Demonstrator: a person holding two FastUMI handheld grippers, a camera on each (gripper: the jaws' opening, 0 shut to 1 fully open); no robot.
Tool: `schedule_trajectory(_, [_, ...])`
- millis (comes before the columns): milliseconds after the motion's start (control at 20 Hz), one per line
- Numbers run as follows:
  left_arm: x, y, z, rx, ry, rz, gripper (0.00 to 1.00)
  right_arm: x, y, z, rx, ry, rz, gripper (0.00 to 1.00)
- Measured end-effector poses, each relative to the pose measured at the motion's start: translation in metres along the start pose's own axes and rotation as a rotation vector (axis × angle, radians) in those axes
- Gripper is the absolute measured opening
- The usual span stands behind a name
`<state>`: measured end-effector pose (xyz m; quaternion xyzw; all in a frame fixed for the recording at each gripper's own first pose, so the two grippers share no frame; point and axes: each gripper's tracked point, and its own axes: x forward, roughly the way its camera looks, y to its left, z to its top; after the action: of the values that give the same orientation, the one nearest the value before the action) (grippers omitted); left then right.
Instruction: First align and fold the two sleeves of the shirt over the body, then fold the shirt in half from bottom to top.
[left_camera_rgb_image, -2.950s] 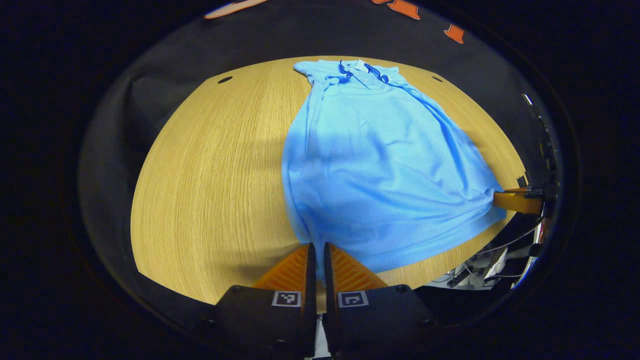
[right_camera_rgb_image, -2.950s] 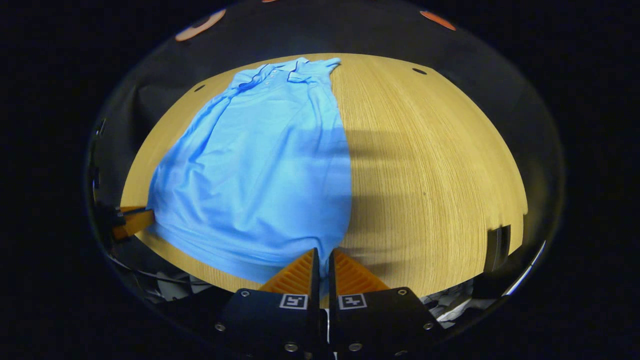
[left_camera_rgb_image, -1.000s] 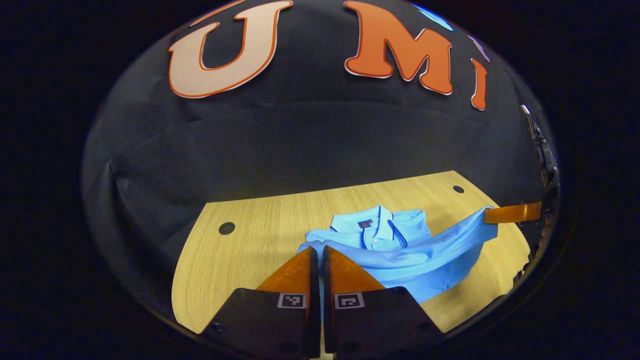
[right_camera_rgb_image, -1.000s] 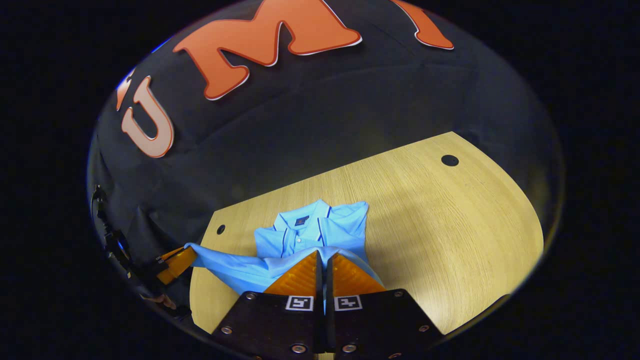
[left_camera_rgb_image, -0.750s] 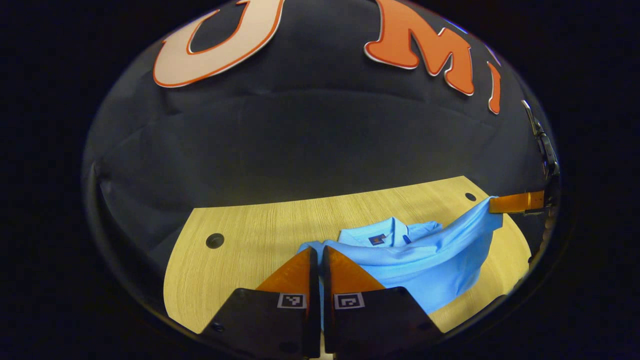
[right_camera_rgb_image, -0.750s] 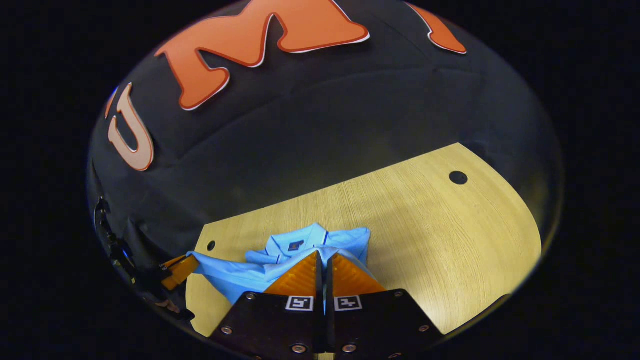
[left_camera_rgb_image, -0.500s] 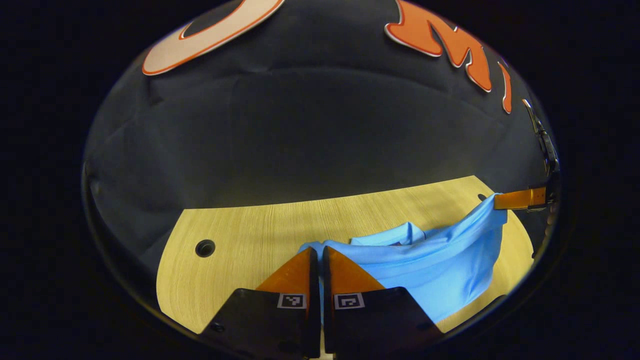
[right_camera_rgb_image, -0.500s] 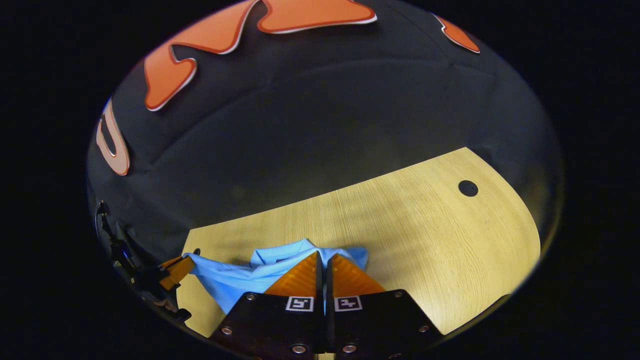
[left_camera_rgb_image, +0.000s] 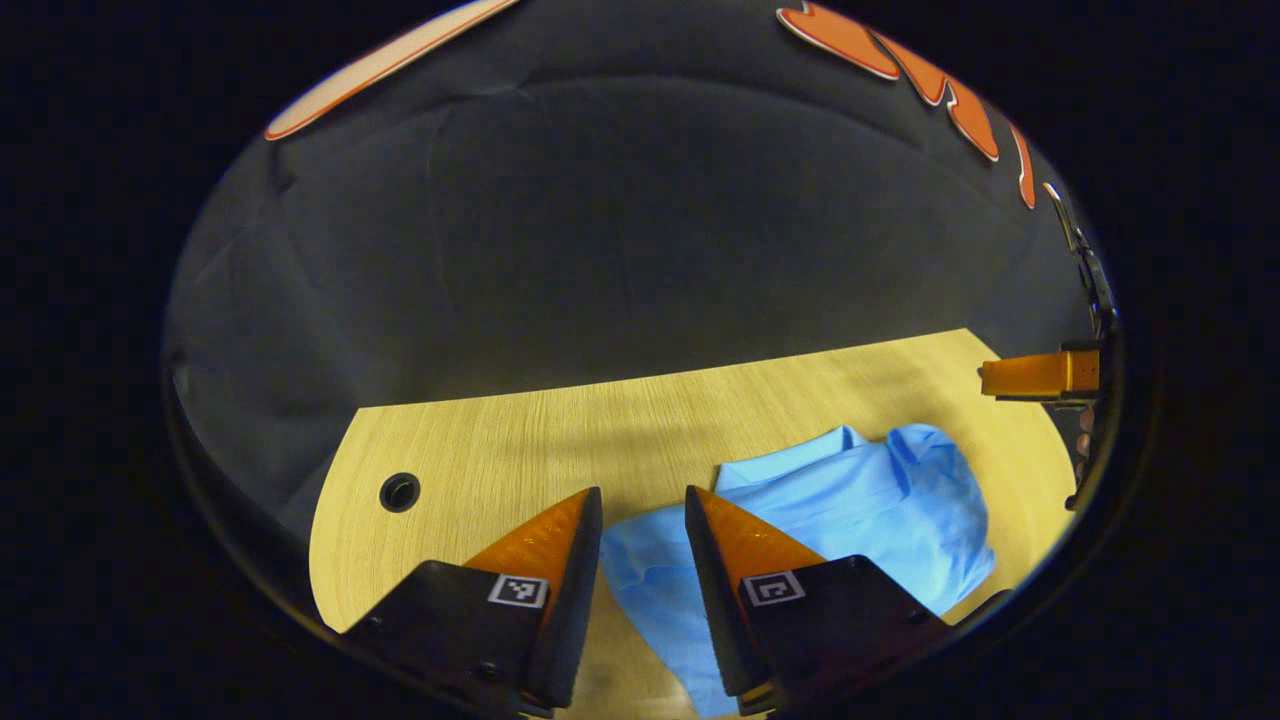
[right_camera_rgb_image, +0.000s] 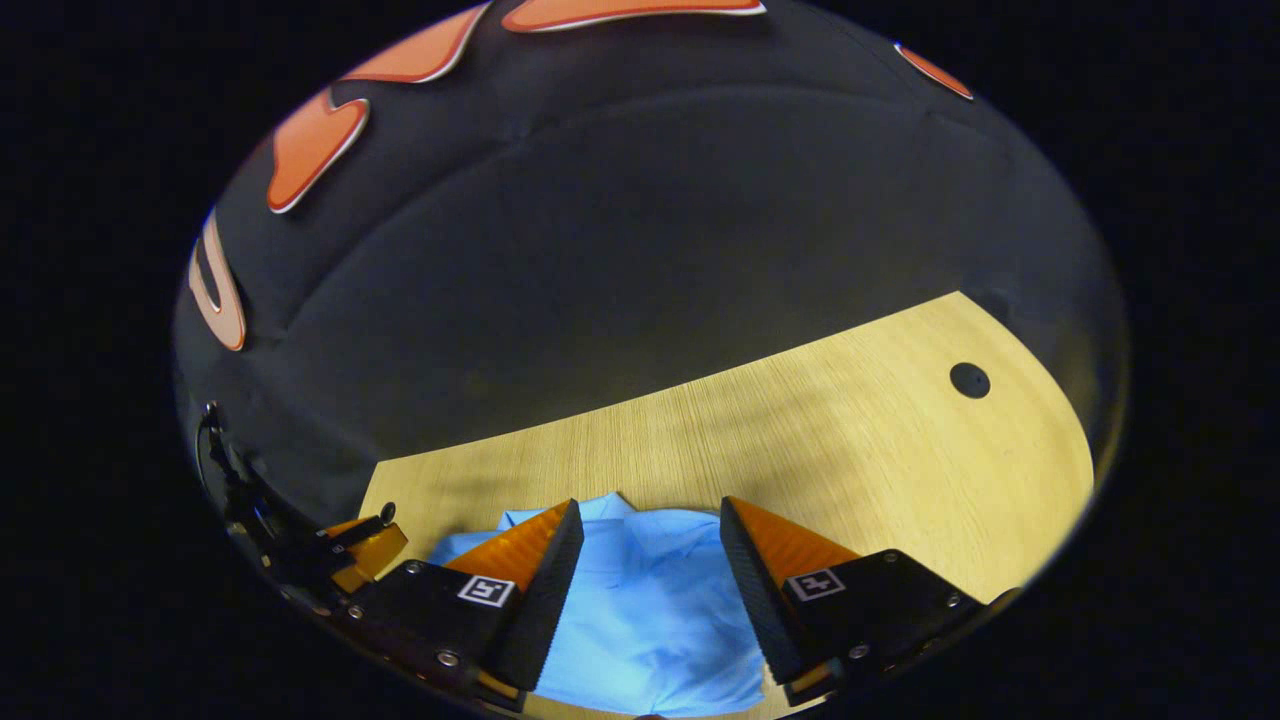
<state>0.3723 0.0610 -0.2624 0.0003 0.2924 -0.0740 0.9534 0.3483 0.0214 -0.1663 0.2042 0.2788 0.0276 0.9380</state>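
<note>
Fingers of the left gripper (left_camera_rgb_image: 643, 505) and right gripper (right_camera_rgb_image: 650, 520) stood wide apart, holding nothing, above the folded light-blue polo shirt (left_camera_rgb_image: 860, 505) lying on the pale wooden table (left_camera_rgb_image: 520, 440).

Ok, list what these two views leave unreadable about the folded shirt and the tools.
- Shirt, left gripper view: the near edge is hidden behind the left tool and its mount, so hem alignment is unclear.
- Shirt, right gripper view: the sides are covered by the right tool fingers, and the bottom is cut off by the view's edge.
- Collar and folded sleeves: covered by the top layer.
- Right tool at the left gripper view's edge: its opening cannot be judged there.
</note>
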Motion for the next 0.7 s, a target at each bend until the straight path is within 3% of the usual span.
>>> schedule_trajectory(150, [-0.038, -0.005, 0.013, -0.011, -0.033, 0.008, 0.82, -0.031, 0.003, 0.009, -0.042, -0.035, 0.005, 0.95])
schedule_trajectory(250, [-0.068, -0.007, 0.020, -0.007, -0.062, 0.023, 0.94, -0.058, 0.004, 0.018, -0.076, -0.072, 0.011, 0.97])
schedule_trajectory(700, [-0.219, -0.053, 0.024, 0.006, -0.212, 0.059, 0.94, -0.181, 0.002, 0.004, -0.283, -0.178, 0.035, 0.99])
